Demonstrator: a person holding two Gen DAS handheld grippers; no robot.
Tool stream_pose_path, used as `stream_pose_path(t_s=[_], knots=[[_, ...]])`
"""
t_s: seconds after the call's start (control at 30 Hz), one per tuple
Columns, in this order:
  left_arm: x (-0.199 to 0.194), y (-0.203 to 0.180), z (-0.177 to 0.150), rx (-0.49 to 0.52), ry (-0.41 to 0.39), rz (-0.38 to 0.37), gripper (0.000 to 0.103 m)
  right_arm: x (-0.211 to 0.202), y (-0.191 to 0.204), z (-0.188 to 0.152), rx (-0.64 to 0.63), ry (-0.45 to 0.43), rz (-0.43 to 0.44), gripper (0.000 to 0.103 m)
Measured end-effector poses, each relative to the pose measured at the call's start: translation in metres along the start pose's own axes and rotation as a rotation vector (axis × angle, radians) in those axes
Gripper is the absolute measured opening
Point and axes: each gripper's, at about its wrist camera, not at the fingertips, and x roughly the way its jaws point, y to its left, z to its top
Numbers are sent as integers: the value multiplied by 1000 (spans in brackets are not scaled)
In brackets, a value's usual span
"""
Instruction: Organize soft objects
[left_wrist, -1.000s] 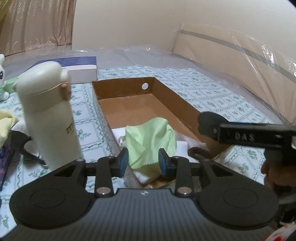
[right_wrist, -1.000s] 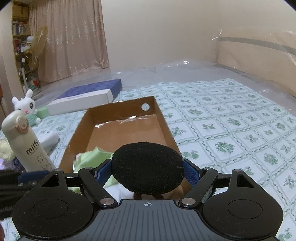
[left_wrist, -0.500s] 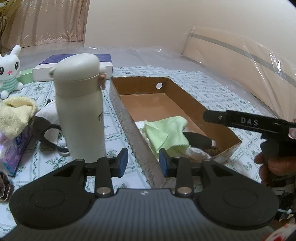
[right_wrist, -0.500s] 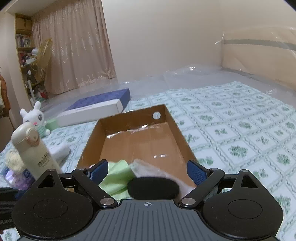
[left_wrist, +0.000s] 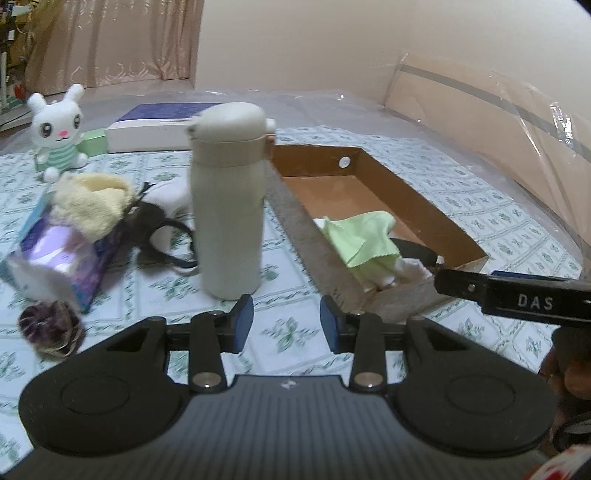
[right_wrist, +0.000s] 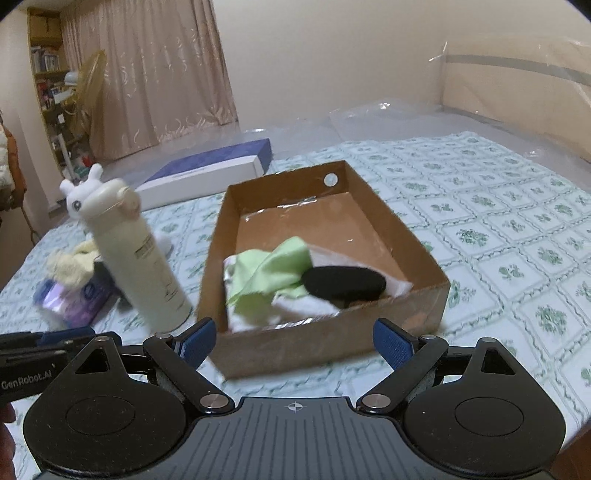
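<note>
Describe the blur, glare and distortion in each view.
Left wrist view: the cream bottle and tissue pack are motion-smeared; fisheye bends the plastic-wrapped headboard. Right wrist view: the bottle smears most, glare streaks the cardboard box floor, the black sponge looks soft.

The box (right_wrist: 406, 236) lies ahead of my right claw (right_wrist: 291, 343), cloths (right_wrist: 273, 269) and pad (right_wrist: 343, 282) inside; the bottle (right_wrist: 140, 258) stands left of it.
</note>
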Motion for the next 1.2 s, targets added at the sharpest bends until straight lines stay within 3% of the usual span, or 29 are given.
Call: stream_pose_path(t_s=[0.57,1.2], knots=[[-60,50,-30,-60,-5,100,52,-17,64,-24,-82,36,66,91],[-108,124,-54,-167,-34,261,54,-8,128,-34,-151,50,175,91]])
